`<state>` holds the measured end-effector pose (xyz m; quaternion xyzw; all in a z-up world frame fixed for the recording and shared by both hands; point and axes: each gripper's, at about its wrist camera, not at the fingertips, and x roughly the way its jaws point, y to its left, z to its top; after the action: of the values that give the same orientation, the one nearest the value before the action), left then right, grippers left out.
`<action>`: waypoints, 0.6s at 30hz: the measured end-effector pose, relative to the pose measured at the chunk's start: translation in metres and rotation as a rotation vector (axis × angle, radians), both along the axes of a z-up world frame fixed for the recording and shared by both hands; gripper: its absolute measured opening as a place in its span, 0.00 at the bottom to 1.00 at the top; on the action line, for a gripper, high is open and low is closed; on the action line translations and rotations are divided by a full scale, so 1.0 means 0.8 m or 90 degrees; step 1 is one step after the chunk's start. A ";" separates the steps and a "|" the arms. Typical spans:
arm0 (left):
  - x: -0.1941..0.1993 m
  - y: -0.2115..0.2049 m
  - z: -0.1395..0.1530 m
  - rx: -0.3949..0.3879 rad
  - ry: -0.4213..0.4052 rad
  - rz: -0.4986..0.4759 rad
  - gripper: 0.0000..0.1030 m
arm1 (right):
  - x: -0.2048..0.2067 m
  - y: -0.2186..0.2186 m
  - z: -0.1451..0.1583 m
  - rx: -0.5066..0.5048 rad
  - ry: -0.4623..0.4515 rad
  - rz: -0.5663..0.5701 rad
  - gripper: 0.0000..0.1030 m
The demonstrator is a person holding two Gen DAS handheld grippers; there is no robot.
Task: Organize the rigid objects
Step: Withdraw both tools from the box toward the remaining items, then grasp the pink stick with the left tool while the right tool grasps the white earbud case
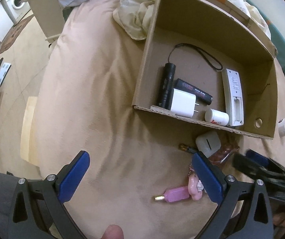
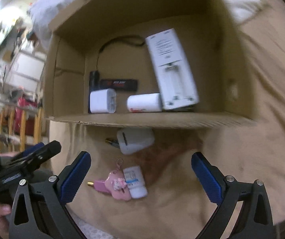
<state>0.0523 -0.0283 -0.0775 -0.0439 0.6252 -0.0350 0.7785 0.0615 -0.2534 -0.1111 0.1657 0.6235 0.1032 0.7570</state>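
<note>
An open cardboard box (image 1: 148,59) (image 2: 142,120) lies on the beige bed. Inside it are a black flashlight (image 1: 167,84), a black bar (image 1: 194,90), a white charger (image 1: 182,102) (image 2: 102,101), a white bottle (image 1: 217,117) (image 2: 144,102) and a white remote (image 1: 233,95) (image 2: 172,67). In front of the box rest a white earbud case (image 1: 208,142) (image 2: 136,140), a battery (image 1: 188,149) (image 2: 112,141), a pink keychain (image 1: 179,194) (image 2: 112,187) and a small white tube (image 2: 135,181). My left gripper (image 1: 141,159) and my right gripper (image 2: 141,157) both hover open and empty over the bedding, short of these items.
A small white jar (image 1: 284,126) sits right of the box. Crumpled cream cloth (image 1: 136,14) lies behind the box's left corner. The bed's left edge drops to a tiled floor (image 1: 19,59) with a washing machine (image 1: 16,2). Each view shows the other gripper (image 1: 252,163) (image 2: 32,155) at its side.
</note>
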 end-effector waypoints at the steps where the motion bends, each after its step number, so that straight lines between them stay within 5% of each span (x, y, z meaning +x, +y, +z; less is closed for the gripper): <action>1: 0.000 -0.001 -0.001 0.002 0.001 -0.002 0.99 | 0.006 0.010 -0.005 -0.016 0.004 0.017 0.98; 3: -0.002 -0.002 -0.003 0.007 0.004 -0.006 0.99 | 0.017 0.029 -0.017 -0.042 0.012 0.052 0.87; 8: -0.004 -0.003 -0.017 0.014 0.031 -0.011 0.99 | 0.031 0.060 -0.043 -0.094 0.030 0.102 0.83; 10: -0.006 -0.006 -0.023 0.022 0.040 -0.015 0.99 | 0.034 0.065 -0.046 -0.109 0.019 0.108 0.72; 11: -0.008 -0.007 -0.027 0.025 0.047 -0.018 0.99 | 0.035 0.066 -0.048 -0.106 0.019 0.109 0.58; 16: -0.024 -0.018 -0.059 0.027 0.118 -0.030 0.99 | 0.029 0.068 -0.040 -0.106 0.008 0.117 0.52; 17: -0.027 -0.020 -0.064 0.029 0.126 -0.032 0.99 | 0.026 0.068 -0.034 -0.102 0.001 0.115 0.32; 18: -0.031 -0.022 -0.069 0.032 0.134 -0.034 0.99 | 0.023 0.065 -0.026 -0.095 -0.008 0.109 0.24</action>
<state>0.0276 -0.0460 -0.1325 -0.0110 0.7053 -0.0352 0.7079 0.0801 -0.2017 -0.1318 0.0546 0.6368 0.1216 0.7594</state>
